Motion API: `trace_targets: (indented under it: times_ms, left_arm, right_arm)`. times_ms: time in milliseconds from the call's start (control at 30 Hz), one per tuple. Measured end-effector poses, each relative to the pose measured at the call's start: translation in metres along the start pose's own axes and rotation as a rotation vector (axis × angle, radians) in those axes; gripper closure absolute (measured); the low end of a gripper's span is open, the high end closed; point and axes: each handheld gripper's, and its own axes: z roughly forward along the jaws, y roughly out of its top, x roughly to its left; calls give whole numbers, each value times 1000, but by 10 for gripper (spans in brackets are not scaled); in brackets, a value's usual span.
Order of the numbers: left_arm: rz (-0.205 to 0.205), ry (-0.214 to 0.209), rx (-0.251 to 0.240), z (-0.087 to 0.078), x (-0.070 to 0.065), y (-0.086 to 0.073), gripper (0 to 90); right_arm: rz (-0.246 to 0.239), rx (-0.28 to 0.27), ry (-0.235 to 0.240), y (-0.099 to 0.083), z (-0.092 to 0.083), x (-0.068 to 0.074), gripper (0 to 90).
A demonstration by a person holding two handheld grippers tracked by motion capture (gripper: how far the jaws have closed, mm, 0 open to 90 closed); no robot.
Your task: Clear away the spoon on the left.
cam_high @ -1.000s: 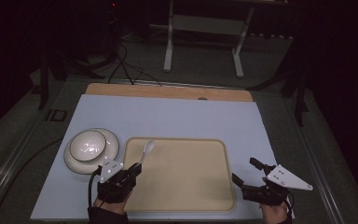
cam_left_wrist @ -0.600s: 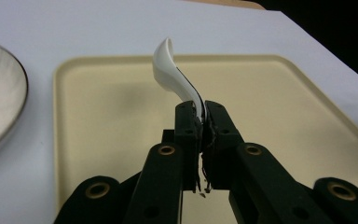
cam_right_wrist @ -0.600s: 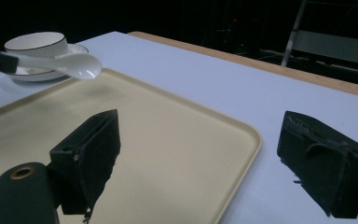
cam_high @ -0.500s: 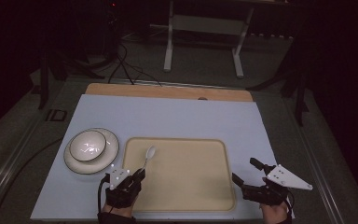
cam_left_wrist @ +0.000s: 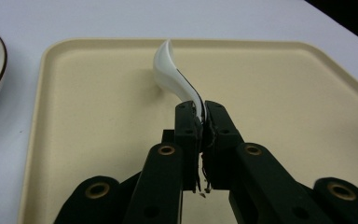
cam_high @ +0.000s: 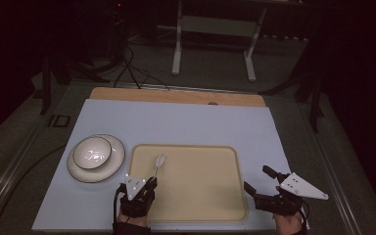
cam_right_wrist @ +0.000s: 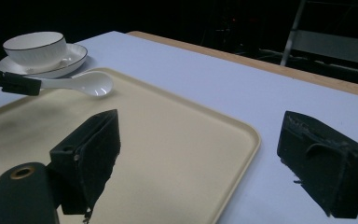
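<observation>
A white spoon [cam_left_wrist: 175, 74] is held by its handle in my left gripper [cam_left_wrist: 203, 109], whose jaws are shut on it. The spoon's bowl end points away from me over the left part of the beige tray [cam_left_wrist: 284, 102]. In the high view the left gripper [cam_high: 152, 181] sits at the tray's near left corner, with the spoon [cam_high: 159, 163] reaching onto the tray [cam_high: 200, 191]. In the right gripper view the spoon [cam_right_wrist: 86, 84] lies very low over the tray [cam_right_wrist: 168, 140]; whether it touches I cannot tell. My right gripper [cam_right_wrist: 200, 135] stands open and holds nothing, off the tray's near right corner [cam_high: 257, 178].
A white bowl [cam_high: 92, 152] with a dark rim sits on a white plate [cam_high: 116, 157], left of the tray on the pale blue table top [cam_high: 186, 125]. A wooden strip [cam_high: 176, 95] runs along the table's far edge. Dark floor, cables and a stand lie beyond.
My left gripper has moved right and down with the spoon, from beside the plate to the tray's near left corner. The spoon now hangs lower over the tray. The right gripper has stayed put.
</observation>
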Motion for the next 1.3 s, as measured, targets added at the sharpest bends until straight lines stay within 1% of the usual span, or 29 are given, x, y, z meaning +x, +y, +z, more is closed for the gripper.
trace_targets:
  times_ms: [67,133,167,200,267,300,367,433,500,533,567,700,733,767,833,867,900,933,967,1067,1100,1200,1233,1300]
  left_arm:
    - [-10,4,3,2,0,-2,857]
    - [-16,-4,9,5,0,-4,857]
    - [-14,2,8,5,-1,-4,857]
    - [-6,3,18,6,-2,-4,857]
    - [-12,0,25,6,-2,-5,855]
    - [-9,-1,37,7,-2,-6,855]
    - [-18,-3,49,7,-2,-7,854]
    - [-9,8,56,8,-3,-9,853]
    - [-1,13,75,10,-4,-13,852]
    - [-1,13,75,10,-4,-13,851]
    - [7,13,85,11,-5,-14,851]
    - [10,4,125,14,-7,-19,849]
    - [10,4,125,14,-7,-19,848]
    - [21,3,137,15,-8,-20,847]
    - [15,1,152,16,-10,-22,847]
    - [23,5,163,16,-10,-23,847]
    - [23,9,164,16,-10,-23,842]
    - [16,3,176,17,-10,-23,841]
    - [21,5,185,18,-10,-23,840]
    - [29,4,190,19,-12,-24,839]
    - [28,8,191,20,-12,-24,796]
    - [33,16,191,20,-11,-23,796]
    - [27,14,190,20,-11,-24,796]
    - [29,15,190,20,-11,-23,795]
  right_arm:
    - [2,0,0,0,0,-1,132]
    - [4,-1,-1,0,-1,-1,131]
    - [4,-1,-1,0,-1,-1,131]
    - [3,-1,-2,0,-1,-1,132]
    - [3,3,-2,0,0,-1,132]
    - [3,4,0,-1,0,-1,131]
    - [5,5,1,-1,0,-1,132]
    - [6,5,1,-1,0,-2,132]
    - [8,8,-2,-1,1,-2,132]
    - [8,8,-2,-1,1,-2,132]
    - [10,10,-3,-1,1,-2,132]
    - [13,10,-2,-1,1,-2,131]
    - [14,10,-2,-1,1,-2,131]
    - [16,11,-3,-2,1,-2,131]
    - [17,12,-3,-2,2,-3,132]
    - [17,12,-3,-2,2,-3,132]
    - [20,13,-1,-2,2,-3,131]
    - [21,14,-1,-2,2,-3,131]
    - [21,15,0,-2,2,-3,131]
    - [21,16,1,-2,2,-3,131]
    - [22,20,7,-2,3,-3,132]
    - [23,19,6,-2,3,-3,131]
    - [24,18,5,-2,3,-3,131]
    - [24,17,4,-2,3,-4,131]
